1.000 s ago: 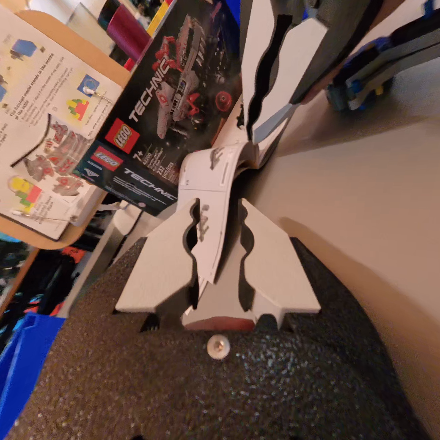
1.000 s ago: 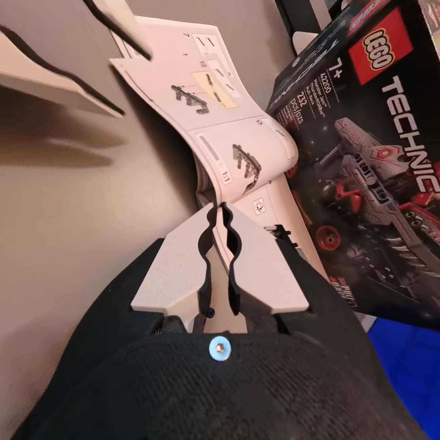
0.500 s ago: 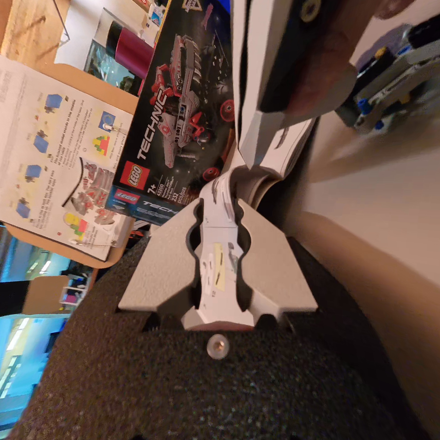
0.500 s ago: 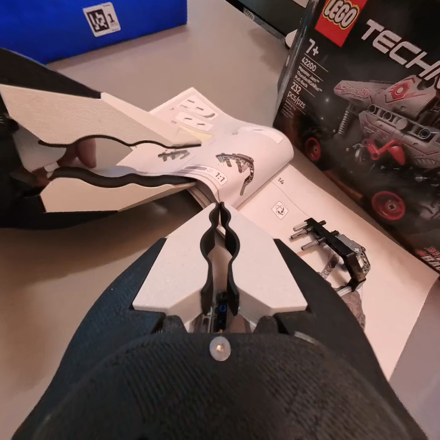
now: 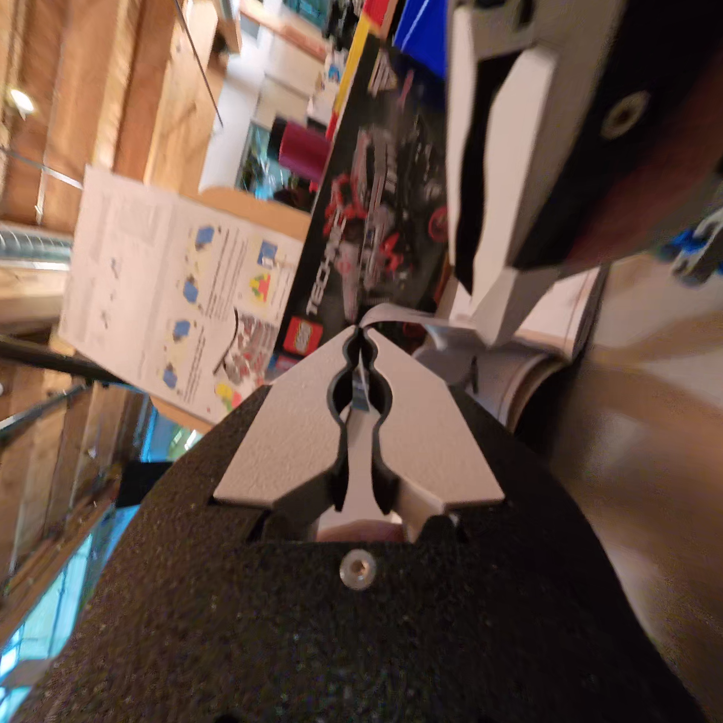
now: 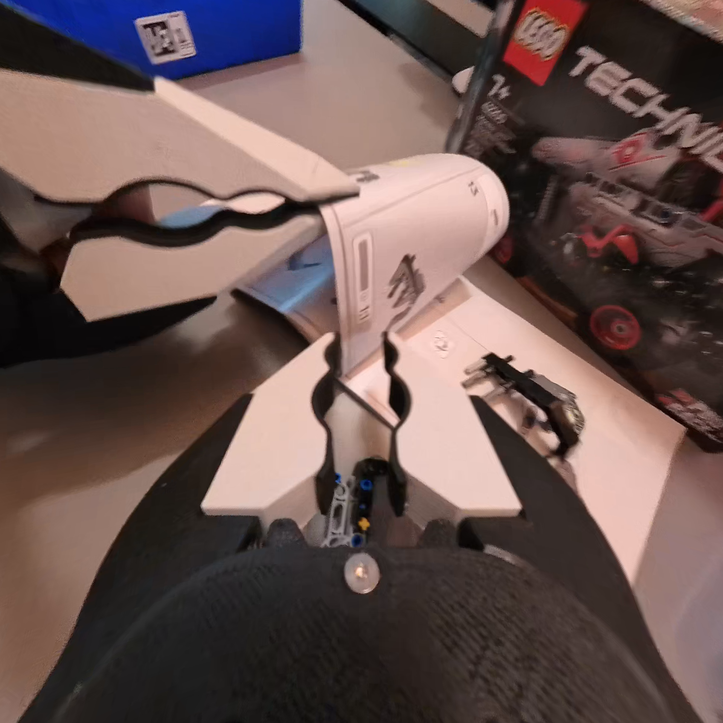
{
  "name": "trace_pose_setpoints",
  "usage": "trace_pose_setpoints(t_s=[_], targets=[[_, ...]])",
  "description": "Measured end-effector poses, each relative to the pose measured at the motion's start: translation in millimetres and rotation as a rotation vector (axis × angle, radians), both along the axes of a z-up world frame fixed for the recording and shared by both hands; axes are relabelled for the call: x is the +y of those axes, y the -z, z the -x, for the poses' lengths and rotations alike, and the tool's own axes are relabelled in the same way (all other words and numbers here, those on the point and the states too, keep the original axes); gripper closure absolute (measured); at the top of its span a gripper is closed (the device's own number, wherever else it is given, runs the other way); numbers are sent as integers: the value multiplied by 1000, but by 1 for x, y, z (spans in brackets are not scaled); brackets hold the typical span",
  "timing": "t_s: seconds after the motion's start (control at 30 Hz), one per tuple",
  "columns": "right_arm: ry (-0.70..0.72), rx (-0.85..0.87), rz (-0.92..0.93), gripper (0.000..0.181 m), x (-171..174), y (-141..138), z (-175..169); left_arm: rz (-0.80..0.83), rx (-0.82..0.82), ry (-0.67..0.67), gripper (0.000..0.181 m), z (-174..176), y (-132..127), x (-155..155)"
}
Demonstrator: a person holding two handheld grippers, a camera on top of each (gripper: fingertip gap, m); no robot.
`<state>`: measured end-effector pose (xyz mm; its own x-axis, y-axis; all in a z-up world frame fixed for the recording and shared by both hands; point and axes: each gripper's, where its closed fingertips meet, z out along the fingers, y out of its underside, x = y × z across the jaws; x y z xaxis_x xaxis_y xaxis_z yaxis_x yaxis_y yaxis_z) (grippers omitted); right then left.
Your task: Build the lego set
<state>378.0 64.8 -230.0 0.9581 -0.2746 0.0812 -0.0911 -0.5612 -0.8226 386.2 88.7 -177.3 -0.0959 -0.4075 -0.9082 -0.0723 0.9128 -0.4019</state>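
Note:
My left gripper [image 5: 358, 332] is shut on the edge of a white page [image 5: 395, 313] of the instruction booklet [image 5: 547, 352]. In the right wrist view it [image 6: 332, 200] comes in from the left and holds that page [image 6: 414, 234] curled up over the open booklet [image 6: 489, 344]. My right gripper [image 6: 360, 341] is open, and the lower edge of the curled page hangs between its tips. A small black lego assembly [image 6: 524, 391] lies on the open booklet page to the right. A grey lego part with blue pins [image 6: 344, 508] shows below, between my right fingers' bases.
The black lego box [image 6: 610, 187] stands upright right behind the booklet and also shows in the left wrist view [image 5: 375, 219]. A blue bin [image 6: 219, 27] stands at the far left. A printed sheet on a wooden board [image 5: 176, 289] sits left of the box. The tabletop [image 6: 98, 430] is beige. One gripper's finger ends stand about 6 centimeters off the other's.
My left gripper has closed on the booklet page and lifted it into a curl. My right gripper, shut before, has opened around the page's lower edge.

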Motion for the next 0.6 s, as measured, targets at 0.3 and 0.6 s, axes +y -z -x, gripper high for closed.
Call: trace_pose_setpoints(t_s=[0.3, 0.6], targets=[[332, -134, 4, 116, -104, -39, -37, -97, -13, 248, 167, -33, 14, -94], [384, -179, 37, 121, -138, -22, -52, 11, -38, 298, 161, -14, -10, -101]])
